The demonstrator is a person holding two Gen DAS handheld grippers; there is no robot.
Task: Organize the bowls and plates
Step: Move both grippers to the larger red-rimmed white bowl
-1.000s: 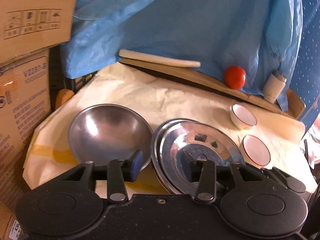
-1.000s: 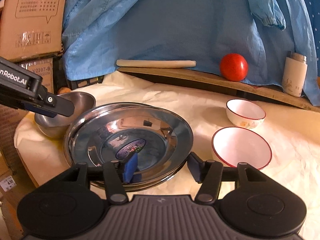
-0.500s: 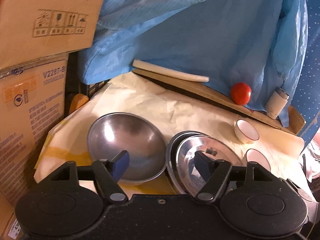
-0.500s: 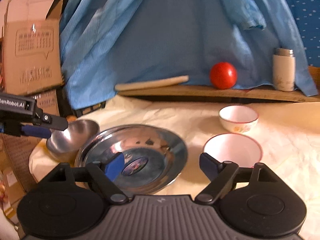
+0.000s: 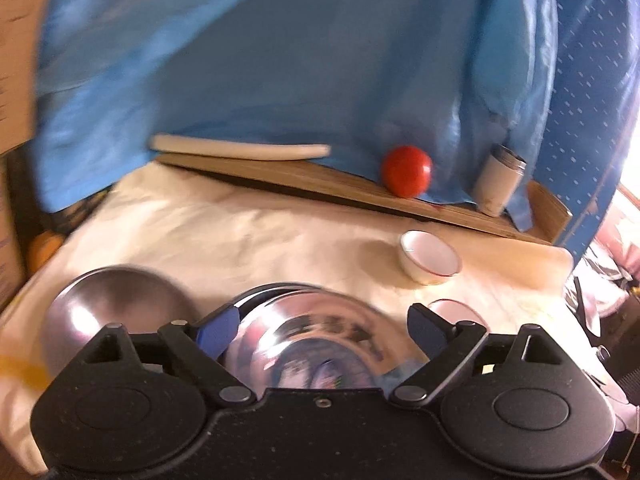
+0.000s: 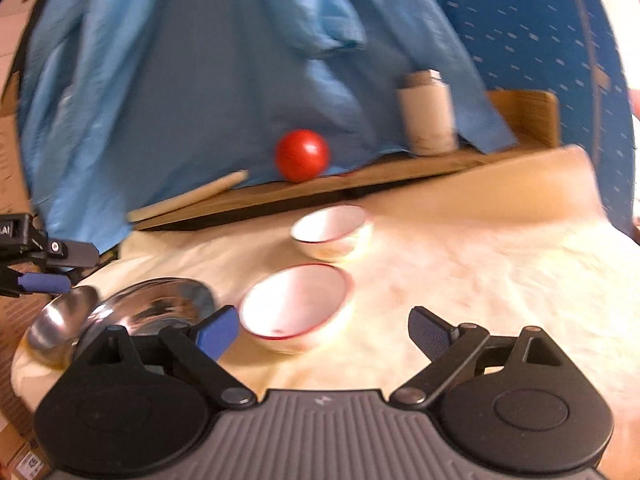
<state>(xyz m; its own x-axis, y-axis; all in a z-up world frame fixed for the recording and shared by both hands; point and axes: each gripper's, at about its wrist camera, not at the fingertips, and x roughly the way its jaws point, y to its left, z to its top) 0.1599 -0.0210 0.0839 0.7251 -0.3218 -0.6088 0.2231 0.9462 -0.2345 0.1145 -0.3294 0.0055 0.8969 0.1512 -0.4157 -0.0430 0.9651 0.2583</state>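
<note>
Your left gripper point(image 5: 322, 330) hangs just over the stacked steel plates point(image 5: 308, 344), which fill the gap between its two fingers without either pad touching them. Its jaws are opening and nothing is clamped. The steel bowl point(image 5: 116, 308) lies just outside the left finger, beside the plates and close to their rim. The small white bowl point(image 5: 430, 256) with the red rim sits ahead and to the right of the tips. The larger white bowl point(image 5: 452, 308) peeks out just behind the right finger. The tool points down toward the cloth-covered table point(image 5: 240, 232) at a moderate slant, with both fingers level with each other.

Your right gripper point(image 6: 324, 332) is also opening, with its pads clear of everything. The larger white bowl point(image 6: 298, 304) sits just ahead of its left finger, partly inside the gap, resting on the cloth. The small white bowl point(image 6: 330, 230) lies farther ahead, just beyond the larger one. The steel plates point(image 6: 160, 306) and steel bowl point(image 6: 60, 320) are off past its left finger. Your left gripper point(image 6: 52, 264) shows at the far left edge above them. This view is tilted, so the table's far shelf point(image 6: 360, 176), with a red ball point(image 6: 302, 154) on it, slopes upward to the right. The picture is blurred.
</note>
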